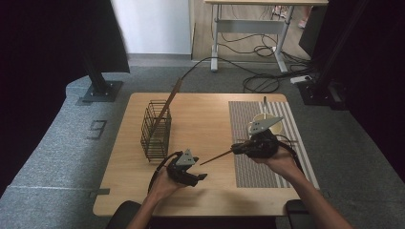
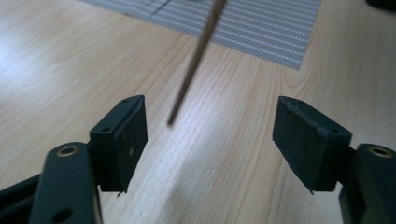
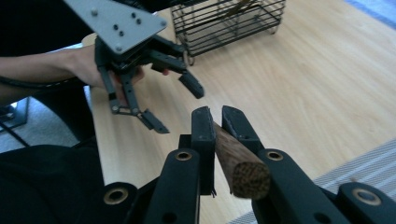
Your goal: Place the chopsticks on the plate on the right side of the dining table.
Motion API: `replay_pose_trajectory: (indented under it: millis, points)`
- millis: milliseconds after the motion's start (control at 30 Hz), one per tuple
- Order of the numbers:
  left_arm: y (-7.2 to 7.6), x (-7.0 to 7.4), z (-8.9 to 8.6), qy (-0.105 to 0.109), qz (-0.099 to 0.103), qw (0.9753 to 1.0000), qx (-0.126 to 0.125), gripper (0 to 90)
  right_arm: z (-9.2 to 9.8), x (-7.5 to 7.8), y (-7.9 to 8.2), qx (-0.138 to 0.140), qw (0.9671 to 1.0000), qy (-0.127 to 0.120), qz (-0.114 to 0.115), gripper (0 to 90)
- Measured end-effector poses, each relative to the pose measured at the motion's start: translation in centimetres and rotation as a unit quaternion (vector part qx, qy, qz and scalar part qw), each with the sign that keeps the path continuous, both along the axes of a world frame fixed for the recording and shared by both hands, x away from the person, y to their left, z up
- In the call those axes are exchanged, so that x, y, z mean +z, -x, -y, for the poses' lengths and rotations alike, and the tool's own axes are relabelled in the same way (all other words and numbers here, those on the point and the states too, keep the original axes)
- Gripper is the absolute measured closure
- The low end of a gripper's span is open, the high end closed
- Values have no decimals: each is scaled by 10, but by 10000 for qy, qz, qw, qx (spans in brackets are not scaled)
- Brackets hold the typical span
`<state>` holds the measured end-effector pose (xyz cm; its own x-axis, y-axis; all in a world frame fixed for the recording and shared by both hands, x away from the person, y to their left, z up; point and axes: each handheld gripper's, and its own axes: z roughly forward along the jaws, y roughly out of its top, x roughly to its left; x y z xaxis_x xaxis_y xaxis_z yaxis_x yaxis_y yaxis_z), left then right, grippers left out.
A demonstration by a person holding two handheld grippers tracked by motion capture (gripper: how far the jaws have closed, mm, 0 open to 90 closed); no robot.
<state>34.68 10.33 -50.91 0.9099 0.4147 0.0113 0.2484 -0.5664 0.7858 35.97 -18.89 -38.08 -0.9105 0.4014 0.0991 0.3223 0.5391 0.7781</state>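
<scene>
Grippers meet over our light wooden desk [image 1: 205, 124]: right gripper [image 3: 215, 122] clenched on a thin brown wooden stick [image 3: 233, 156], pointing toward our released left gripper [image 2: 210, 135] nearby.

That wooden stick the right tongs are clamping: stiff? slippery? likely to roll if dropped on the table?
Probably stiff: the wooden stick juts straight out of the right tongs with no visible sag. Likely light, being thin and tapered toward its tip. The butt looks round in the right gripper view, so it may twist in the grip and roll on the table if released. The left tongs wait open.
</scene>
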Motion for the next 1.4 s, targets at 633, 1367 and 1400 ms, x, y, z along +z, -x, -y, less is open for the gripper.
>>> replay_pose_trajectory:
  millis: [633,1367,1400]
  points:
    - [8,2,5,303,308,9983,-401,629,-23,-11,6,389,9990,-31,-206,826]
    - [13,0,13,173,416,9955,-828,851,-31,0,6,7,9991,110,400,529]
    - [13,-1,14,127,395,9956,-840,851,-36,1,6,-100,9981,174,581,445]
